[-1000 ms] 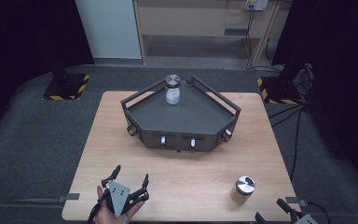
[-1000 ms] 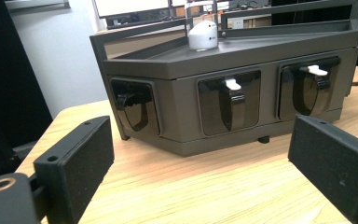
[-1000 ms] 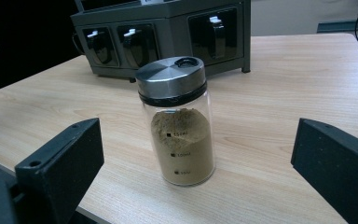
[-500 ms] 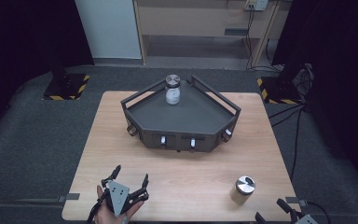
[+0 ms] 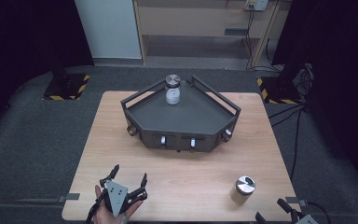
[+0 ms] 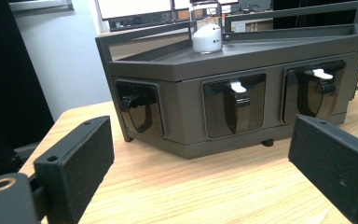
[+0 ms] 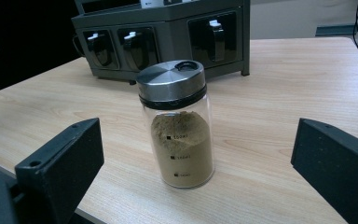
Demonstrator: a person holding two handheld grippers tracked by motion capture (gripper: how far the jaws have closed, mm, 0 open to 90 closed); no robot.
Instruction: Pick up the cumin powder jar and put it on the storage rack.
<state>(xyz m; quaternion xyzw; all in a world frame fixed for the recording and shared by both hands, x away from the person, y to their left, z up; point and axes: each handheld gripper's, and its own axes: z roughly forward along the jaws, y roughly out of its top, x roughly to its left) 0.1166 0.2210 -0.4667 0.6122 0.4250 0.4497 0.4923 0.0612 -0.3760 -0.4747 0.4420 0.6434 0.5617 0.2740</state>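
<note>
- High view: I see the wooden desk with a dark angular rack sitting toward 12 o'clock of its middle. A jar with white contents stands upright in the rack's far corner.
- High view: my left hand-held gripper sits at about 7 o'clock on the desk, held in a hand at the near edge, its jaws spread with nothing between them.
- High view: the spice jar with the metal lid stands upright on the desk at about 5 o'clock, well apart from the rack. My right hand-held gripper pokes in at the bottom edge just beyond the jar at 5 o'clock, not touching it.
- Left gripper view: the left hand-held gripper has its two black jaws wide apart over bare wood, empty. Straight ahead at 12 o'clock is the rack's front face with three recessed hooks, and the white jar sits on its top tray.
- Right gripper view: the right hand-held gripper has its jaws spread wide, one at 8 o'clock and one at 4 o'clock. The spice jar, about half full of tan powder, stands between them toward 12 o'clock, clear of both pads. The rack is behind it at 11 o'clock.
</note>
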